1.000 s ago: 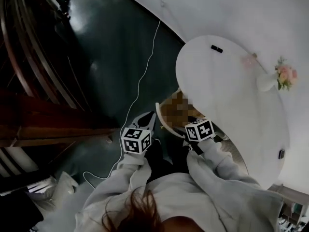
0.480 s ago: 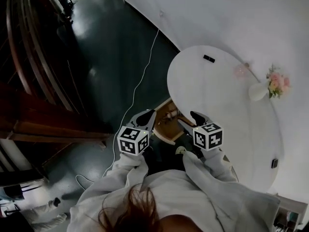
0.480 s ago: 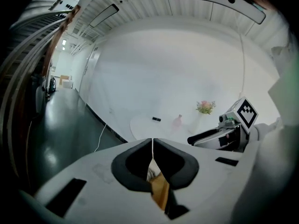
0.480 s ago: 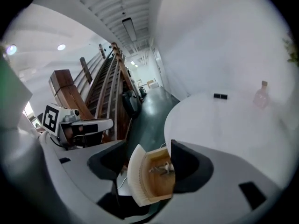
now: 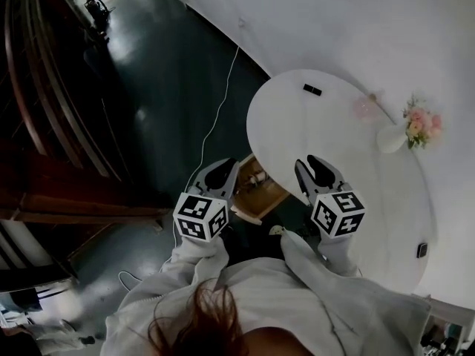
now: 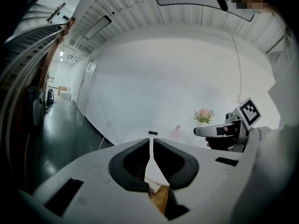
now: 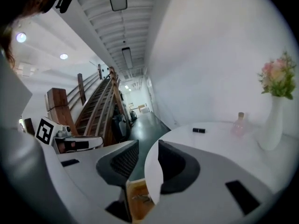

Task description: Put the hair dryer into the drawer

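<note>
Left gripper (image 5: pixel 221 170) sits at seven o'clock of the head view, its marker cube (image 5: pixel 200 216) nearest the chest, its nose pointing to twelve o'clock and tipped a little down. In its own view the jaws (image 6: pixel 151 141) meet at the tips, with nothing between them. A white sleeve (image 5: pixel 189 273) runs back from it to the body.

Between the two tools, at the table's (image 5: pixel 334 147) seven o'clock edge, the wooden drawer (image 5: pixel 261 191) stands open. Its contents are too small to tell, so the hair dryer cannot be made out.

Right gripper (image 5: pixel 315 167) is held level with the left one, also aimed at twelve o'clock, over the table edge. Its jaws (image 7: pixel 148 146) have just been closing; a gap remains and nothing is between them. A vase (image 5: pixel 392 138) stands at the table's three o'clock.
</note>
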A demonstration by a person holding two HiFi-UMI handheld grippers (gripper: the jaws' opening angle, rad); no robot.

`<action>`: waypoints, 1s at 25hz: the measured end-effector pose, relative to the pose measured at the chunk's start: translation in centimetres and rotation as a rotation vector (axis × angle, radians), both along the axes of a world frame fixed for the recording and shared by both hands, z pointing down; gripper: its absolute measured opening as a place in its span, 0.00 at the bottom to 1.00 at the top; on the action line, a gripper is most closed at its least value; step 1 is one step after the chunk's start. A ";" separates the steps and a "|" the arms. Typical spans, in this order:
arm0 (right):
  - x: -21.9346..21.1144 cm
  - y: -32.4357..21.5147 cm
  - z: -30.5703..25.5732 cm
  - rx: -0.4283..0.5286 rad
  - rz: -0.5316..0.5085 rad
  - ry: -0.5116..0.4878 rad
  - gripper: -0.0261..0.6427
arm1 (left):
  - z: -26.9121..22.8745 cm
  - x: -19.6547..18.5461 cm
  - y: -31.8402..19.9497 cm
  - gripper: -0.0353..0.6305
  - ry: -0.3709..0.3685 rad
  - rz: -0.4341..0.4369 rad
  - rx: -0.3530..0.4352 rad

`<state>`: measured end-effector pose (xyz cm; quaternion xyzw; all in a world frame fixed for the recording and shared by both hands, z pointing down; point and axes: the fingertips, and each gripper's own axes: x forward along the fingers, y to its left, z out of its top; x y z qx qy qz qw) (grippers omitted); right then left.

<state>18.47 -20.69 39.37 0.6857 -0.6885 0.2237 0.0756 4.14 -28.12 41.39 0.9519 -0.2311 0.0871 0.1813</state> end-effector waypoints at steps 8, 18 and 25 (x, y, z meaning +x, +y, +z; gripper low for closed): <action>5.0 2.4 -3.2 0.125 0.164 0.053 0.11 | -1.7 0.4 -0.8 0.08 -0.017 -0.060 0.072; 7.1 4.1 -2.3 0.137 0.224 0.043 0.11 | -1.8 -0.4 -0.6 0.08 -0.033 -0.100 0.062; 6.4 4.1 -2.0 0.125 0.220 0.066 0.11 | -2.3 -0.2 0.1 0.08 -0.024 -0.127 0.081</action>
